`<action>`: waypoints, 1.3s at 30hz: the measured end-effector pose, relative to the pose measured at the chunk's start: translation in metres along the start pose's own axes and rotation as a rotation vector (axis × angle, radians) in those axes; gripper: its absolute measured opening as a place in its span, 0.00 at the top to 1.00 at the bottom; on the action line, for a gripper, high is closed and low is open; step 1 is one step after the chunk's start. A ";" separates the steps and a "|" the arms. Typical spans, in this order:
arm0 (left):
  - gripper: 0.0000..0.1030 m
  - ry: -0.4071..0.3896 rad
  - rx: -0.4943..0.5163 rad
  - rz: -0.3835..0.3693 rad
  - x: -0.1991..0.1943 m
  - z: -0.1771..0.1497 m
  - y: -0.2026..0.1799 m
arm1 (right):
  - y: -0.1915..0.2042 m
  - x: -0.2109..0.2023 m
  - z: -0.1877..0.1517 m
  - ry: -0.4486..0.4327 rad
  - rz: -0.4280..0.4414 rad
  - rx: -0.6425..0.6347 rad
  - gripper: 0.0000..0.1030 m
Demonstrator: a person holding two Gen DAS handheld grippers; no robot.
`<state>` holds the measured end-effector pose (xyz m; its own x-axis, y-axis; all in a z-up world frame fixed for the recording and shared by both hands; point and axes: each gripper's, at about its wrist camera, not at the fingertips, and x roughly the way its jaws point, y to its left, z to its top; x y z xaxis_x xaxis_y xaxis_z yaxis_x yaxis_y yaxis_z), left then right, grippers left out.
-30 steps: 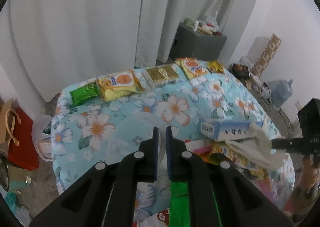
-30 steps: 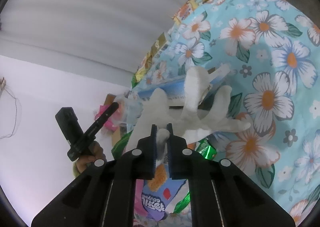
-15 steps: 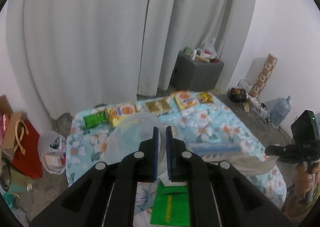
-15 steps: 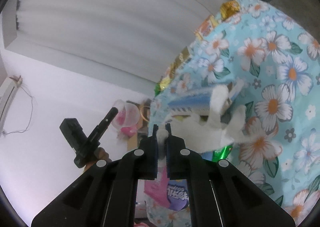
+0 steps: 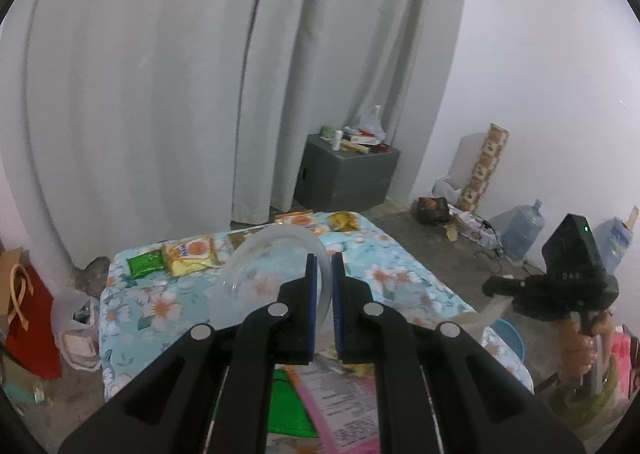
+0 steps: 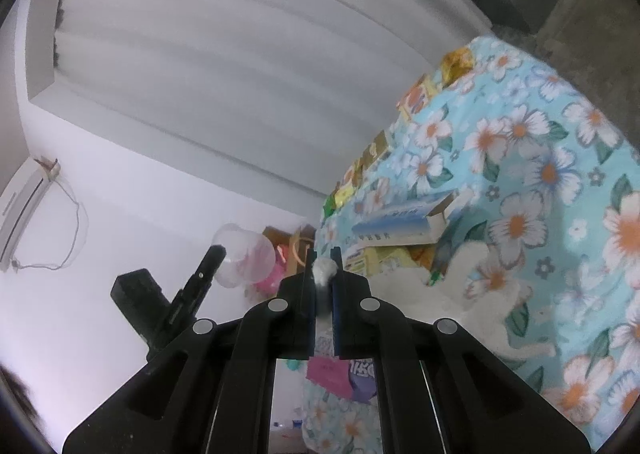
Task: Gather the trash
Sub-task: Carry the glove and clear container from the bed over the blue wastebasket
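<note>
Left wrist view: left tool (image 5: 324, 274) pinches rim of clear plastic container (image 5: 256, 278), raised above floral tabletop (image 5: 400, 274); right tool (image 6: 324, 270), off to its right, clamps white glove (image 6: 460, 290), which trails over tabletop litter.

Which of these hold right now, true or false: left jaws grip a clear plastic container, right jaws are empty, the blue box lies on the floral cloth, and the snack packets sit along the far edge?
1. The left gripper jaws grip a clear plastic container by its rim. True.
2. The right gripper jaws are empty. False: they pinch a white glove.
3. The blue box lies on the floral tablecloth. True.
4. The snack packets are stacked on the grey cabinet. False: they lie along the table's far edge.
</note>
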<state>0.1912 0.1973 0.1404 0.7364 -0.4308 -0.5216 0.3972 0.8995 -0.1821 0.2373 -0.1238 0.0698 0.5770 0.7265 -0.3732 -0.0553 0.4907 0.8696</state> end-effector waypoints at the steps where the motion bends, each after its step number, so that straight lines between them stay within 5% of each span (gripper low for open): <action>1: 0.94 -0.002 0.009 -0.004 -0.001 0.000 -0.004 | 0.000 -0.004 0.000 -0.010 -0.001 -0.002 0.96; 24: 0.94 0.018 0.089 -0.174 0.011 -0.024 -0.108 | -0.016 -0.086 -0.013 -0.172 -0.029 0.008 0.96; 39: 0.94 0.084 0.171 -0.208 0.040 -0.050 -0.169 | -0.035 -0.135 -0.029 -0.236 -0.051 0.045 0.96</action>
<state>0.1259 0.0316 0.1093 0.5844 -0.5906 -0.5564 0.6269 0.7640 -0.1525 0.1379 -0.2250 0.0807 0.7529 0.5660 -0.3358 0.0122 0.4982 0.8670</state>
